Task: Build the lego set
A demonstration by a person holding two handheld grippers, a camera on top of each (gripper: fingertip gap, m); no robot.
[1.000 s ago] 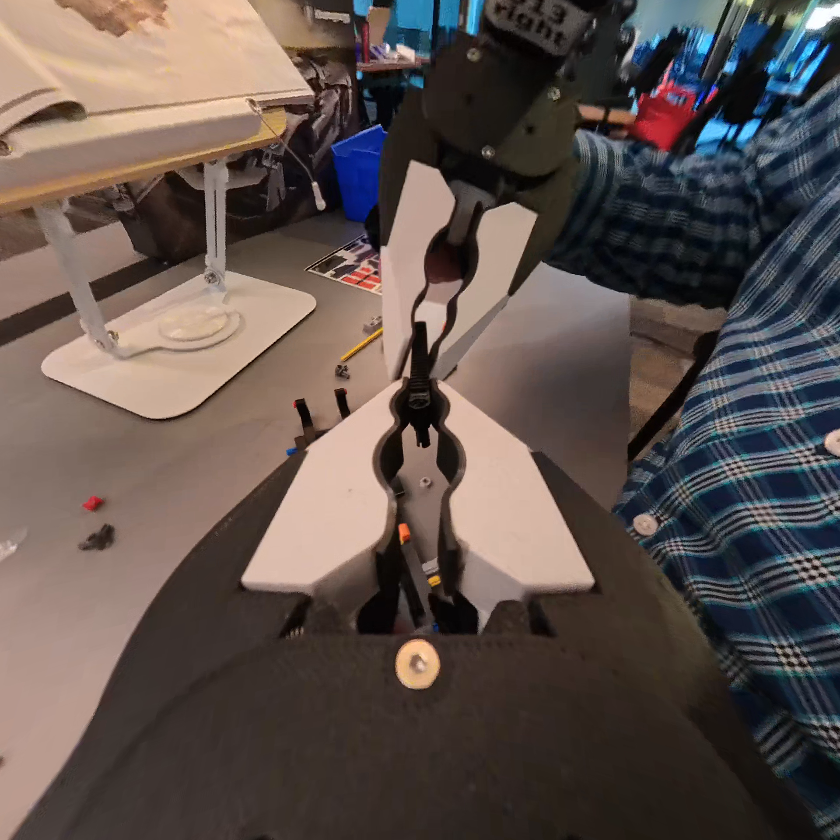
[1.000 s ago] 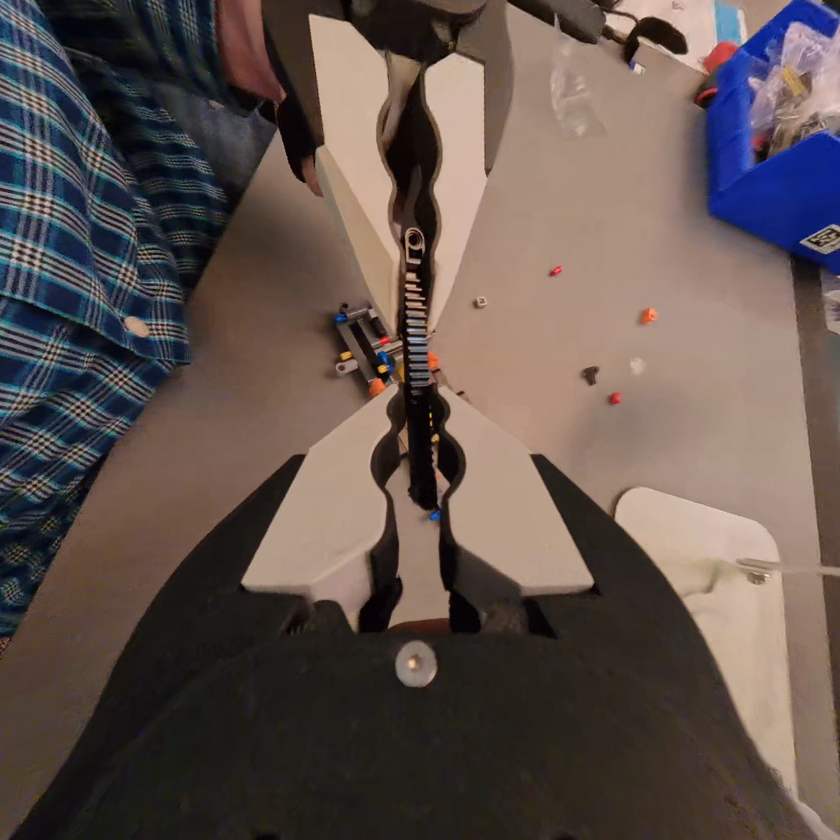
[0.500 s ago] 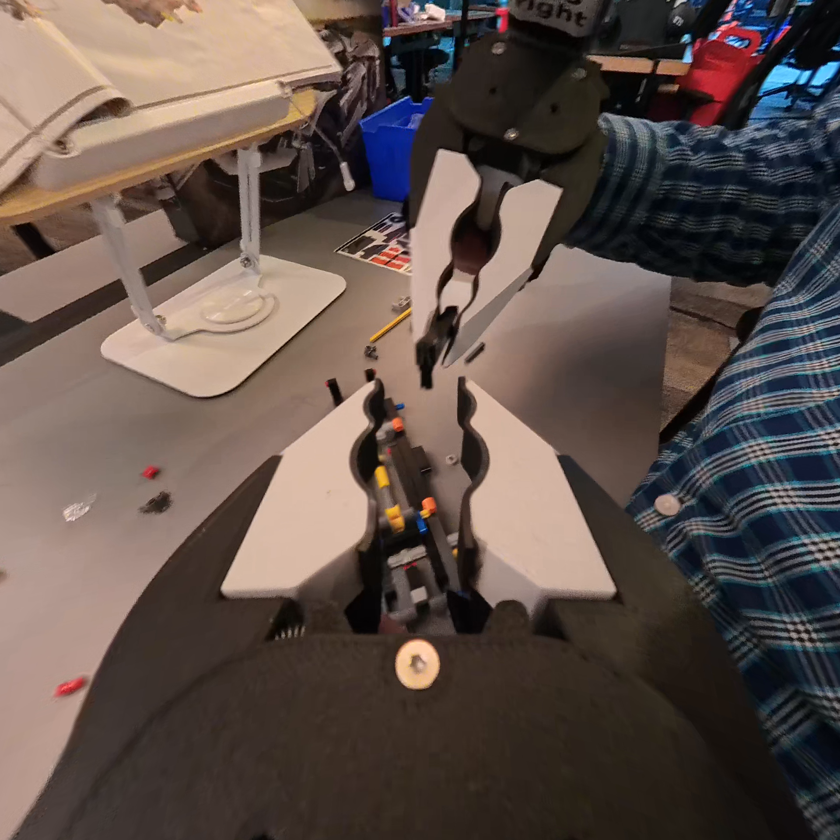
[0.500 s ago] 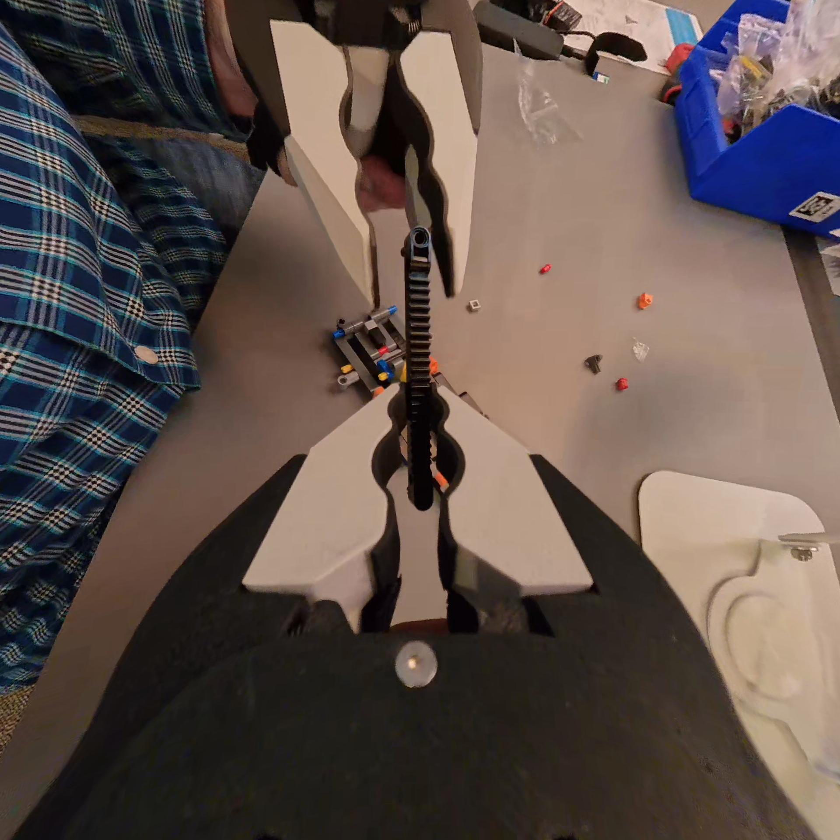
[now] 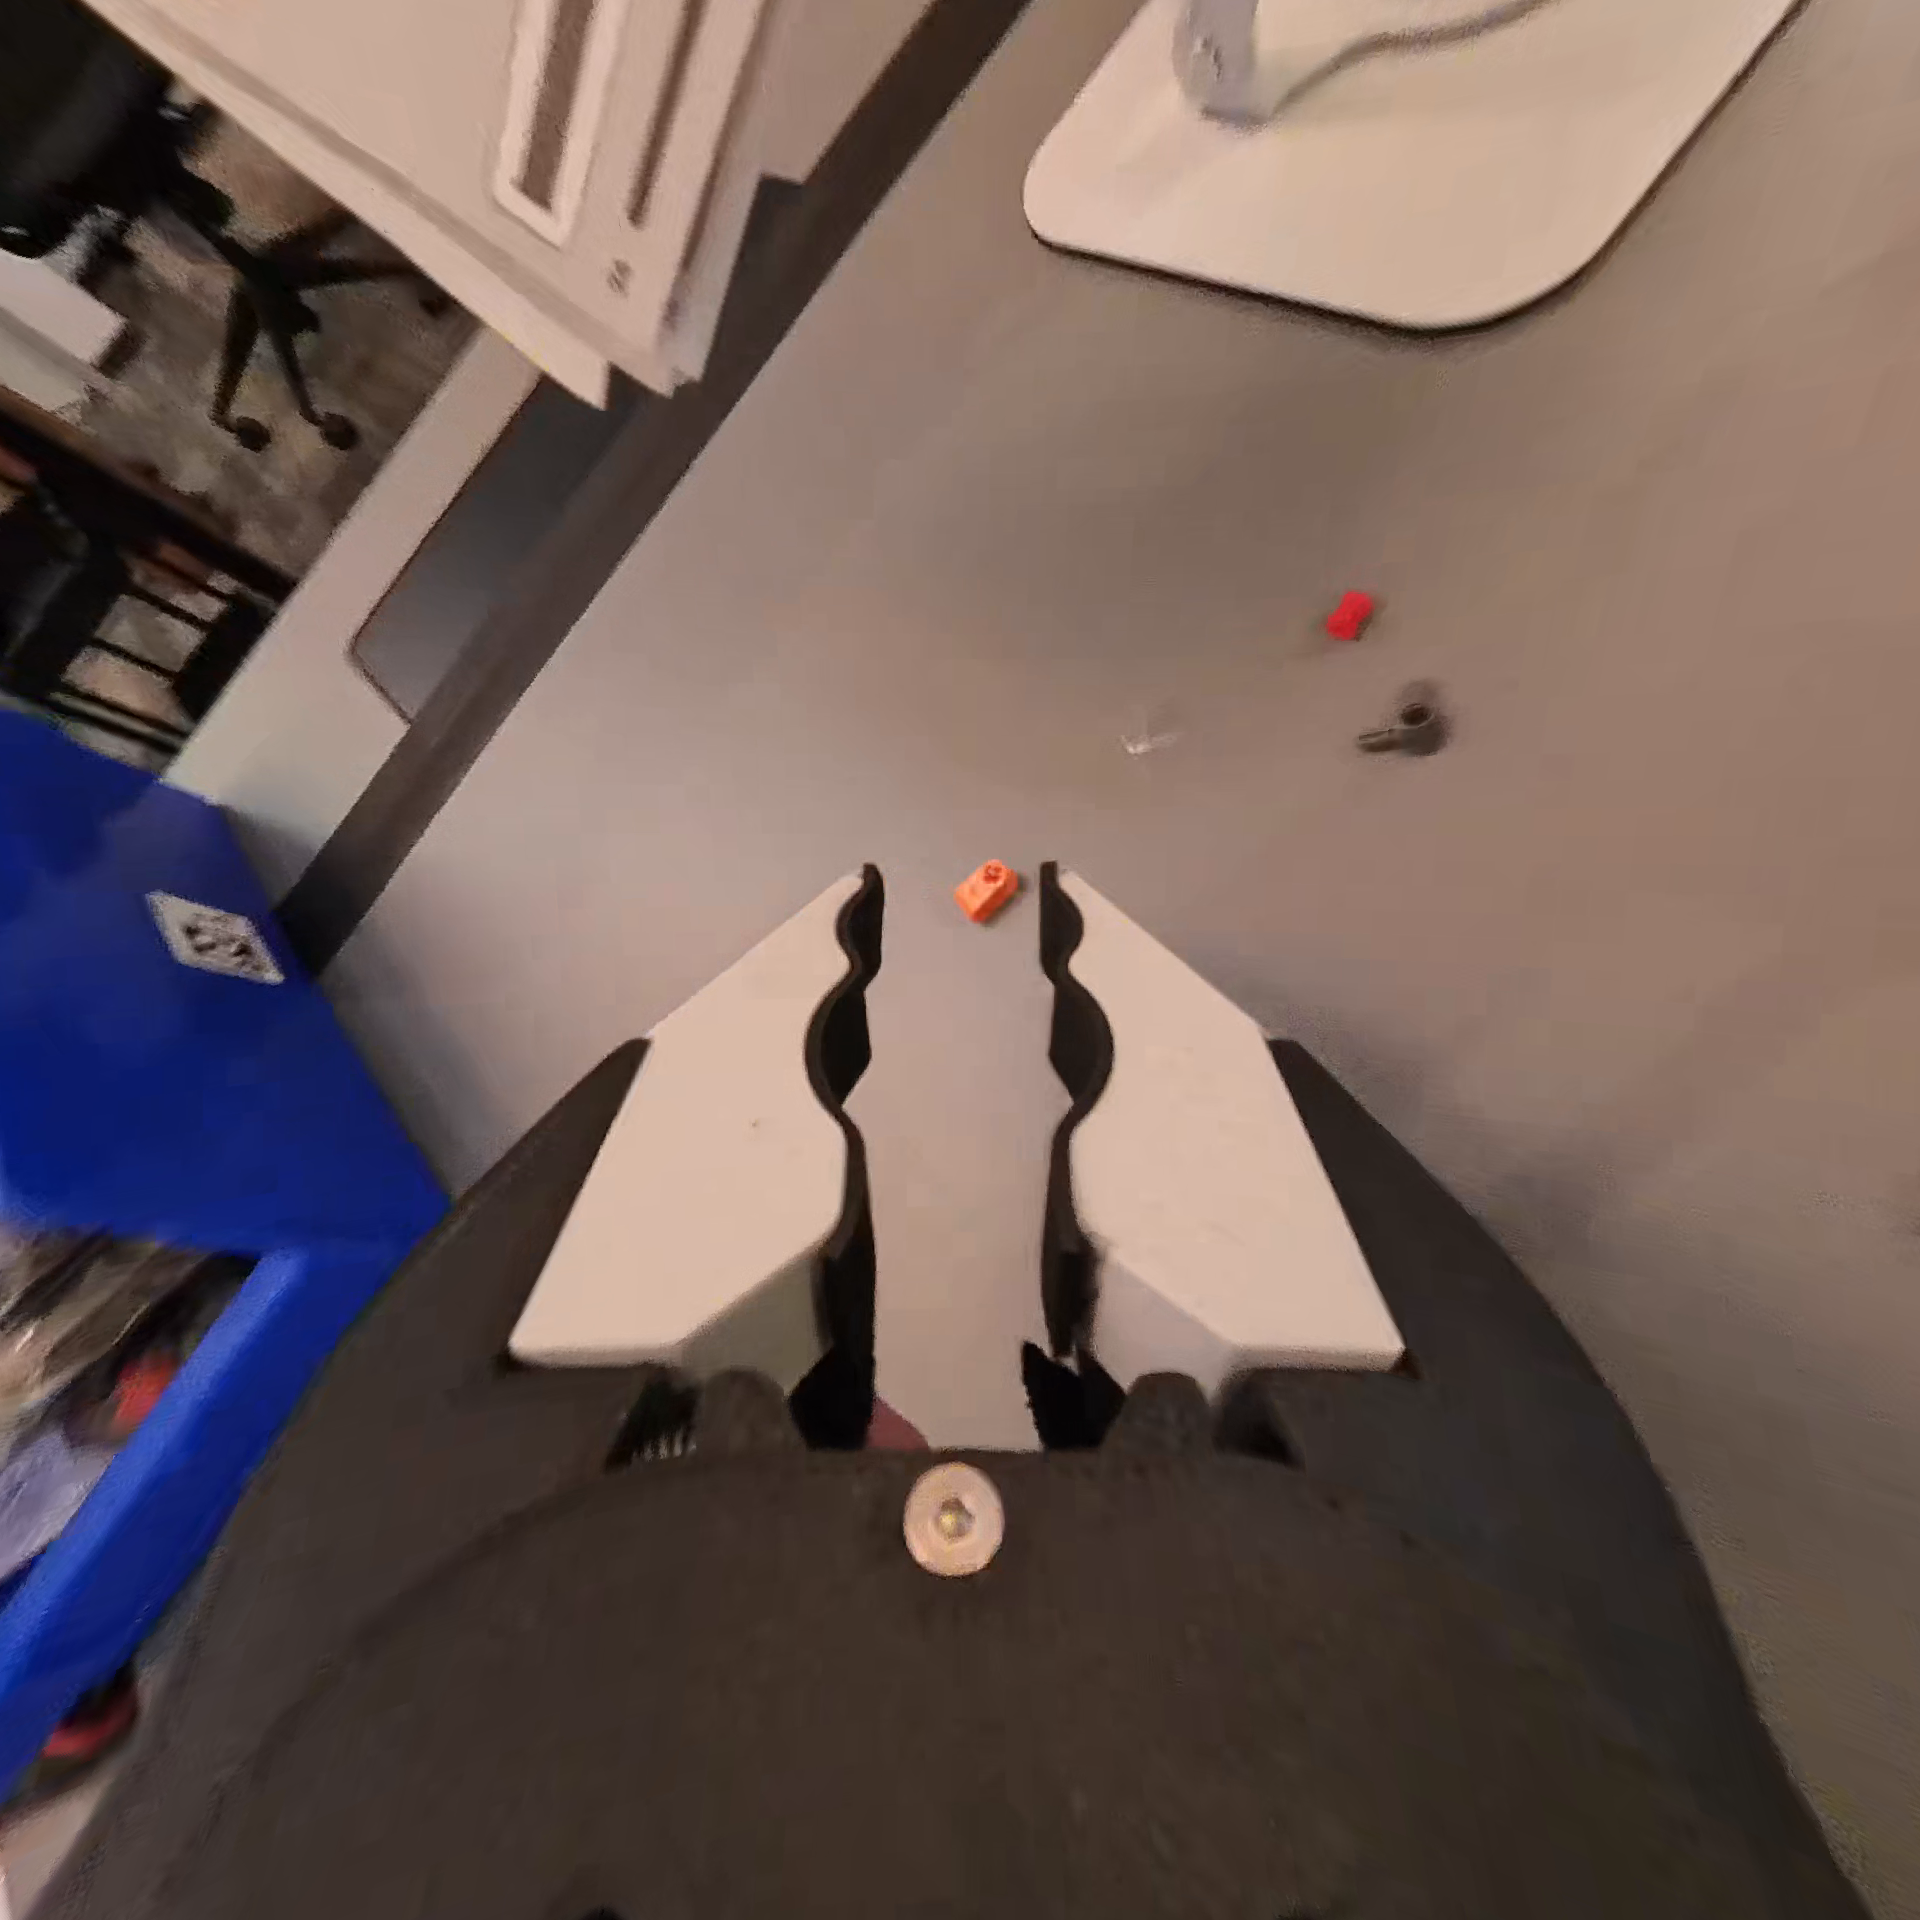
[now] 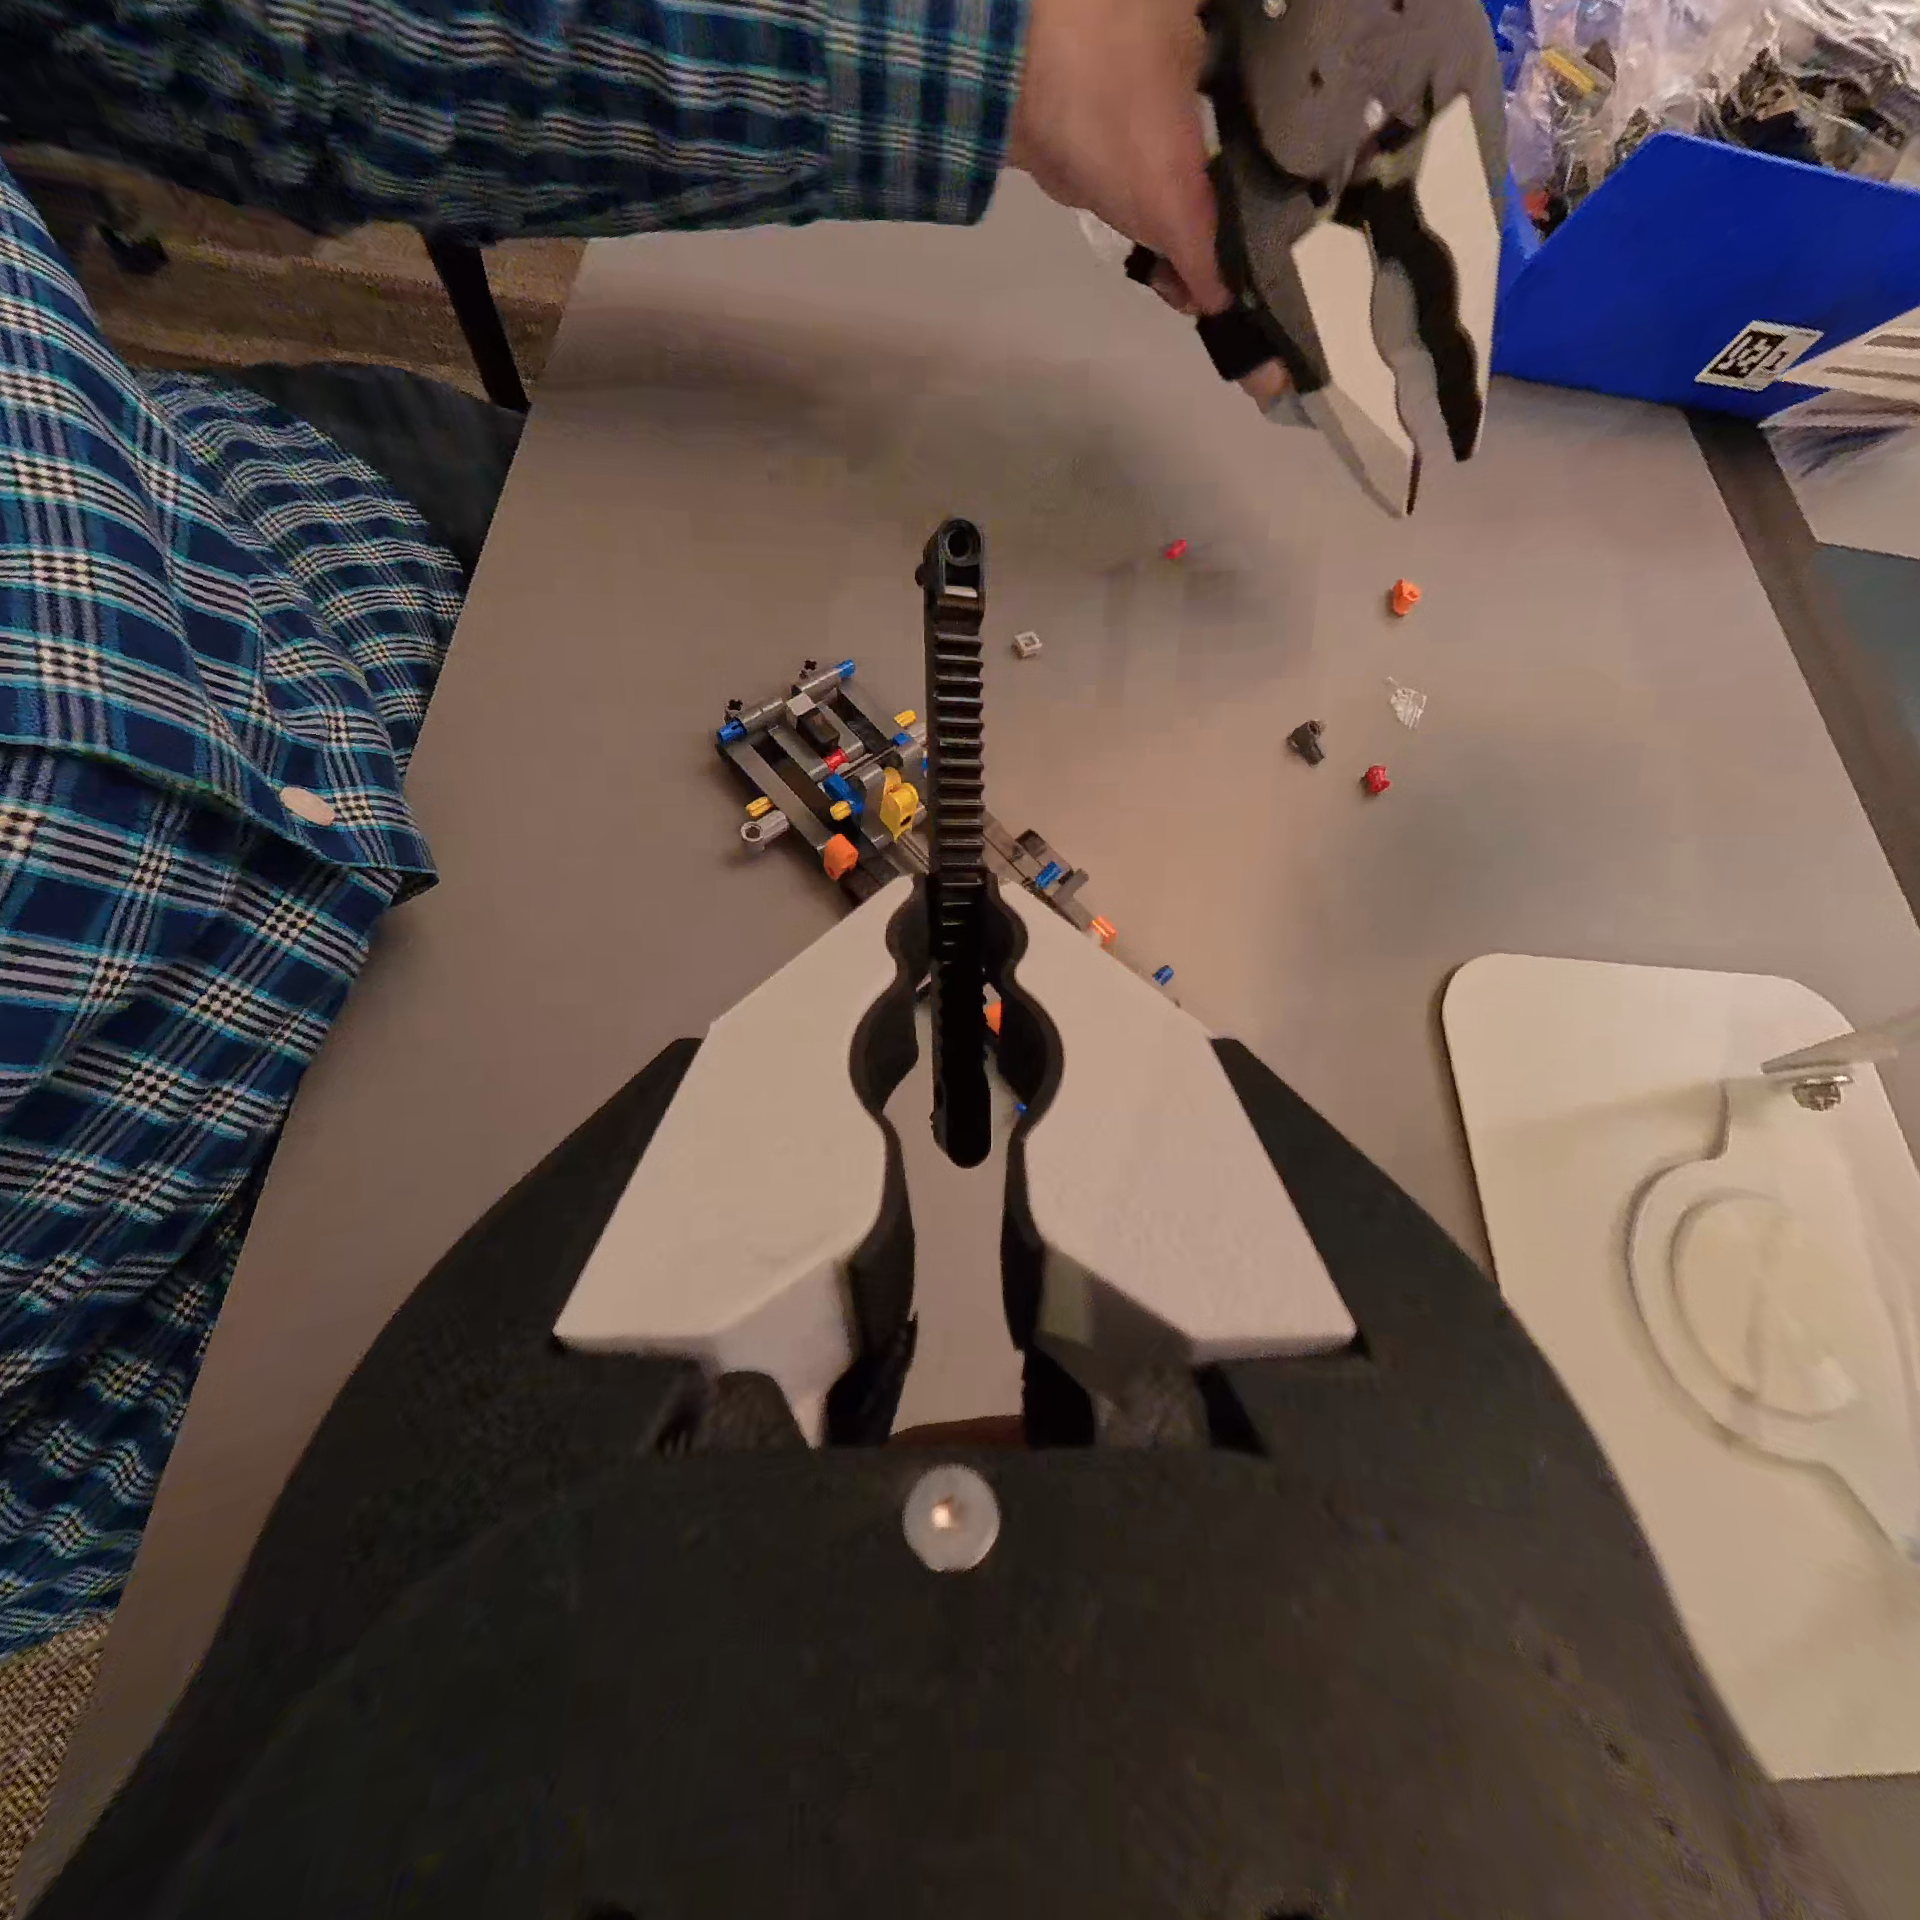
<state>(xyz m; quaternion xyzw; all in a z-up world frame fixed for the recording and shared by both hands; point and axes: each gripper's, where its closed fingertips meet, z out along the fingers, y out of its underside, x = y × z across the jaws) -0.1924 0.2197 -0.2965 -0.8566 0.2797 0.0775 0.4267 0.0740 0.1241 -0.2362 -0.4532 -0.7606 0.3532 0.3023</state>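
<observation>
My right gripper (image 6: 958,902) is shut on a long black toothed rack piece (image 6: 956,748) that sticks out forward above the table. Below it a part-built lego frame (image 6: 831,774) of grey, black, blue, yellow and orange parts lies on the grey table. My left gripper (image 5: 961,878) is open and empty, its fingertips on either side of a small orange piece (image 5: 985,890) on the table. The left gripper also shows in the right wrist view (image 6: 1429,457), held up over the table at the far right above the same orange piece (image 6: 1403,597).
A red piece (image 5: 1349,615), a dark grey piece (image 5: 1405,719) and a clear scrap (image 5: 1143,741) lie right of the orange one. A blue bin (image 5: 156,1039) stands at the left. A white stand base (image 5: 1382,156) and a booklet (image 5: 540,166) are ahead. A plaid sleeve (image 6: 187,727) is at the left.
My left gripper let go of the rack, opened, and swung away to the loose pieces, now over the orange piece. My right gripper keeps the rack and has pulled back a little.
</observation>
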